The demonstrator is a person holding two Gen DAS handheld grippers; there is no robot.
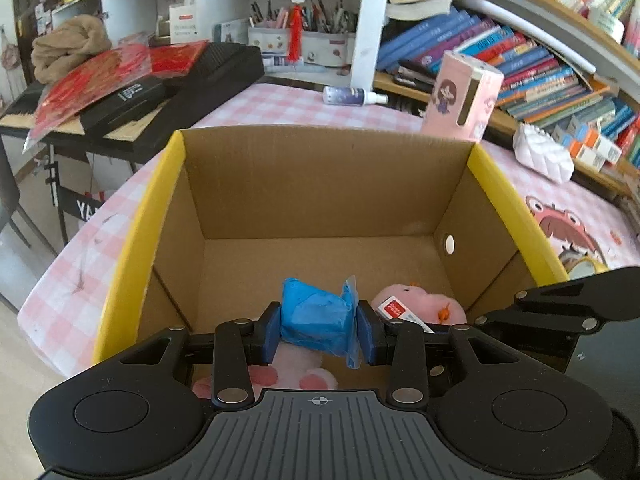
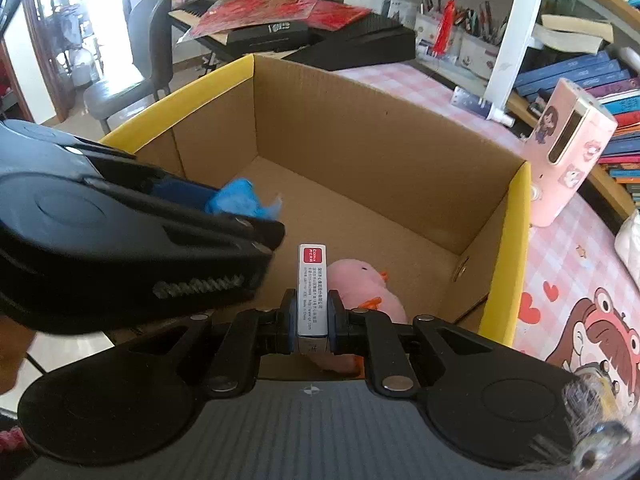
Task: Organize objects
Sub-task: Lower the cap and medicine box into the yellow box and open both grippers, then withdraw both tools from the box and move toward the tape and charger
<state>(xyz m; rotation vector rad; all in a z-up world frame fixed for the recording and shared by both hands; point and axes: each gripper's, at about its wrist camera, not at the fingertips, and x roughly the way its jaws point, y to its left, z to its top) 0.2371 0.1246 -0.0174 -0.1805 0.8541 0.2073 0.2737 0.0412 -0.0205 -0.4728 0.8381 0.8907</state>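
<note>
Fingers [image 1: 272,334] of the left gripper [image 1: 318,332]: pinching a blue plastic-wrapped soft packet [image 1: 314,316], held above the floor of the open brown cardboard box with yellow-edged flaps [image 1: 320,184]. Fingers [image 2: 289,322] of the right gripper [image 2: 312,322]: clamped on a slim grey-and-white carton with a red label [image 2: 312,296], upright, over the near end of the same box. Pink plush toy with orange trim [image 2: 362,280]: lying on the box floor, near corner, beneath both grippers. Box: standing on the desk with a pink checked cloth [image 1: 280,104]. Tall pink cartoon-printed case [image 1: 460,96]: upright on the desk, just beyond the box's far wall.
</note>
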